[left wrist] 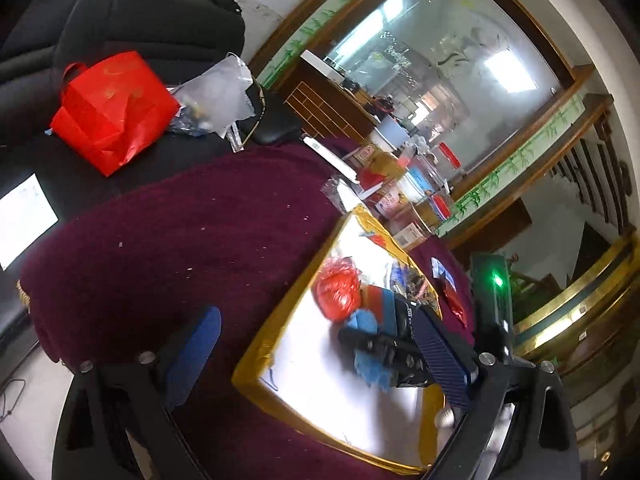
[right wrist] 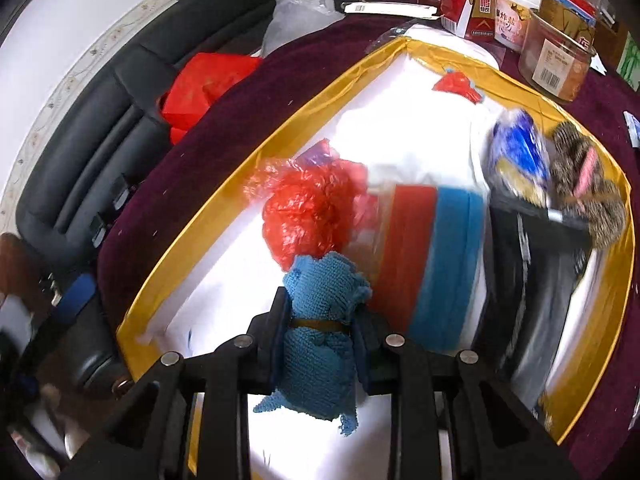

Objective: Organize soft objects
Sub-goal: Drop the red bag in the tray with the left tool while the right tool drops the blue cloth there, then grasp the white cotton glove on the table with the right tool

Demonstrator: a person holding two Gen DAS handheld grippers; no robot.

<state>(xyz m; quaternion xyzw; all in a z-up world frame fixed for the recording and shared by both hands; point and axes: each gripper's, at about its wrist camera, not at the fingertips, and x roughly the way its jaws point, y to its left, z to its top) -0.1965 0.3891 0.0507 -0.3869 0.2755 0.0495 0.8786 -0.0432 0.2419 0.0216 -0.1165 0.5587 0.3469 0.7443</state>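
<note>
A white board with a gold tape border (right wrist: 256, 148) lies on the maroon cloth; it also shows in the left wrist view (left wrist: 260, 344). My right gripper (right wrist: 320, 312) is shut on a rolled blue knit cloth (right wrist: 320, 360) over the board; both appear in the left wrist view (left wrist: 384, 348). Beyond it lie a crumpled red plastic bag (right wrist: 312, 208), a folded red and blue cloth in clear wrap (right wrist: 432, 256), a blue packet (right wrist: 516, 152) and a brown furry item (right wrist: 584, 184). My left gripper (left wrist: 320, 344) is open and empty, above the board's near edge.
A black sofa (left wrist: 132, 24) holds a red gift bag (left wrist: 112, 108) and a clear plastic bag (left wrist: 220, 92). Drink cartons (right wrist: 468, 0), a round clear tub (right wrist: 556, 56) and boxes crowd the table's far side. A black device (right wrist: 532, 264) lies on the board's right.
</note>
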